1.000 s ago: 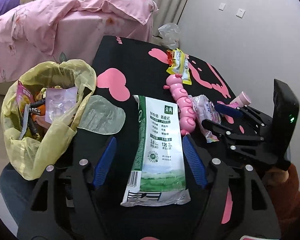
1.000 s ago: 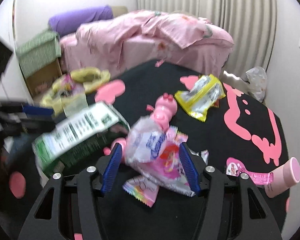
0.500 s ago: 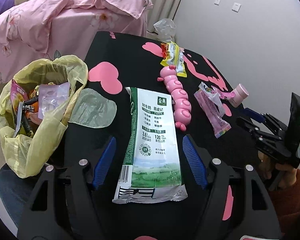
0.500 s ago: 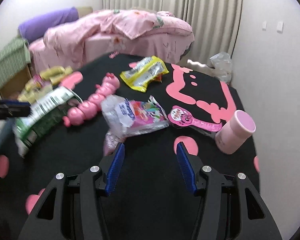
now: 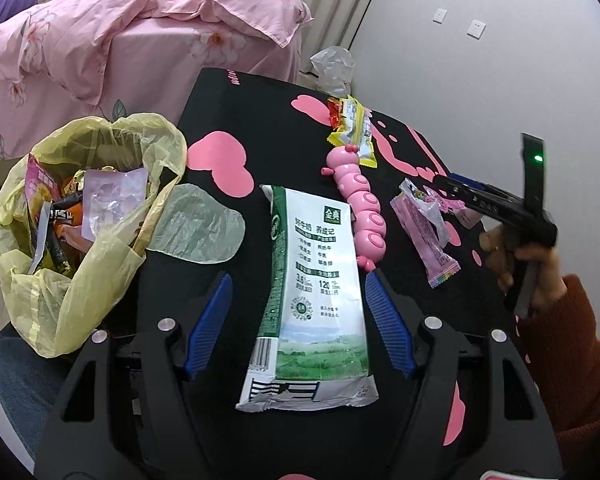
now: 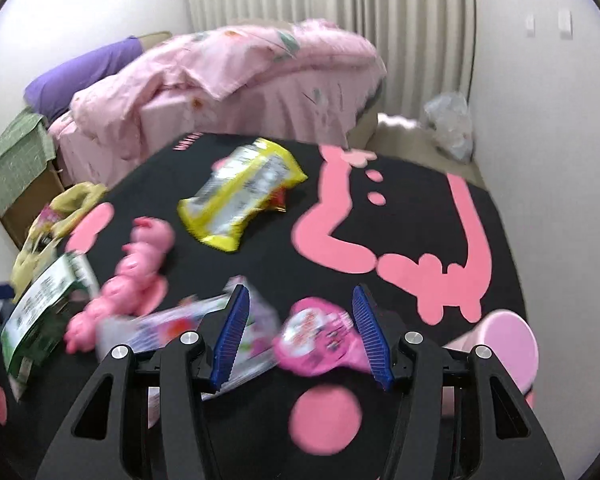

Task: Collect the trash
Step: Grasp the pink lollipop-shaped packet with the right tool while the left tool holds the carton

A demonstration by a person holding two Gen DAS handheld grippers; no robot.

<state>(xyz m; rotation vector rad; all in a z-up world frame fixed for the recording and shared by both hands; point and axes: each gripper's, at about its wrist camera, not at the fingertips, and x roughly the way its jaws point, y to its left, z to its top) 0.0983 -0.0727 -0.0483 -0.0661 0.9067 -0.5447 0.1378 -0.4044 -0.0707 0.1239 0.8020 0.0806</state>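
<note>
Since the prior frame our right gripper (image 6: 298,334) has advanced, jaws wide, straddling the pink wrapper (image 6: 320,336); left gripper (image 5: 298,320) gapes around the milk carton (image 5: 316,288); we advise closing squarely.

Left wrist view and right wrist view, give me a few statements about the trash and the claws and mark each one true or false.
1. The white and green milk pouch lies between the open fingers of the left claw. True.
2. The yellow plastic trash bag is empty. False: wrappers sit inside it.
3. The right claw is shut on the yellow snack wrapper. False: it is open, and the round pink packet lies between its fingers.
4. The pink caterpillar toy lies beside the milk pouch. True.
</note>
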